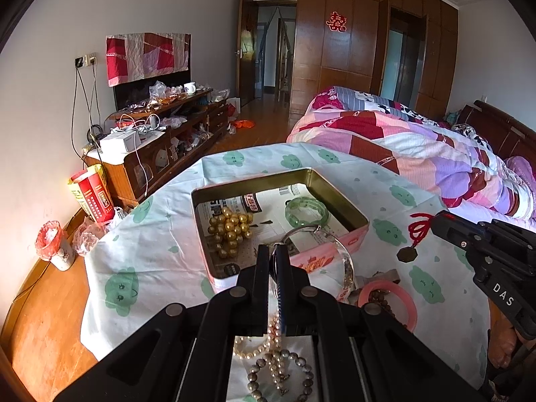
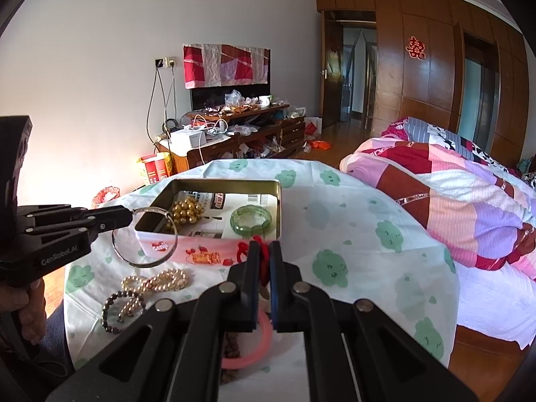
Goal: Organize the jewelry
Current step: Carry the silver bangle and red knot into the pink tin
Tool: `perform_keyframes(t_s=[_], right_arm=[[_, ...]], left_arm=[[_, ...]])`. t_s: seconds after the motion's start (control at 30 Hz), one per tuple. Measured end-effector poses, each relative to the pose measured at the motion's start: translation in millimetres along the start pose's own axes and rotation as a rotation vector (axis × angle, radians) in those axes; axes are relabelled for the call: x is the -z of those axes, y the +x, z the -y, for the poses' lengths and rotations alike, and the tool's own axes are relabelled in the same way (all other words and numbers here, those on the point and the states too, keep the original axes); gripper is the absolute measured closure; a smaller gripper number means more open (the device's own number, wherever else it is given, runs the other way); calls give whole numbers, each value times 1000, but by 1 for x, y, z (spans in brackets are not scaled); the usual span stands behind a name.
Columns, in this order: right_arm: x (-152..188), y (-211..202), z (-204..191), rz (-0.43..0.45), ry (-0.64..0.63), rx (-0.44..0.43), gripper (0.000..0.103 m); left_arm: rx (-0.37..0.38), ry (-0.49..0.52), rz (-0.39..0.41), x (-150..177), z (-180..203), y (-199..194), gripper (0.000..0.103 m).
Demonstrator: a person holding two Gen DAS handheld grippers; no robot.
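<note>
Left tool (image 1: 274,251) pinching clear bangle (image 2: 144,238) | right tool (image 2: 264,251) pinching red cord (image 1: 418,226) | octagonal pendant (image 1: 406,254) only in left view

Right wrist view: both grippers clamped on jewelry beside an open tin.

The right gripper (image 2: 264,251) pinched a red knotted cord (image 2: 259,246). The left gripper (image 2: 129,216) held a clear bangle (image 2: 144,236) at the tin's (image 2: 234,184) near corner. Inside lay gold beads (image 2: 187,210) and a green bracelet (image 2: 250,220); pearl strands (image 2: 157,279) rested on the cloth (image 2: 351,234).
</note>
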State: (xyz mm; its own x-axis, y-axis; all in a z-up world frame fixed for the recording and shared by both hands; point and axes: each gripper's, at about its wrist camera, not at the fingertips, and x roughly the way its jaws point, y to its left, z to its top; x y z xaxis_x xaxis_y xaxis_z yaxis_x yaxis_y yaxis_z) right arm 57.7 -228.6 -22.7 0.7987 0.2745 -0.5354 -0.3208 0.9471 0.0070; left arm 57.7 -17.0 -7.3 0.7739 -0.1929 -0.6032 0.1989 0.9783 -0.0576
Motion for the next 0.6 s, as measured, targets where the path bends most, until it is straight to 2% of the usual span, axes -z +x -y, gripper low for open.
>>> perform_keyframes(t_s=[0.6], right_arm=[[-37, 24, -3, 16, -29, -32, 96]], left_arm=[[-42, -9, 48, -35, -20, 12, 100]])
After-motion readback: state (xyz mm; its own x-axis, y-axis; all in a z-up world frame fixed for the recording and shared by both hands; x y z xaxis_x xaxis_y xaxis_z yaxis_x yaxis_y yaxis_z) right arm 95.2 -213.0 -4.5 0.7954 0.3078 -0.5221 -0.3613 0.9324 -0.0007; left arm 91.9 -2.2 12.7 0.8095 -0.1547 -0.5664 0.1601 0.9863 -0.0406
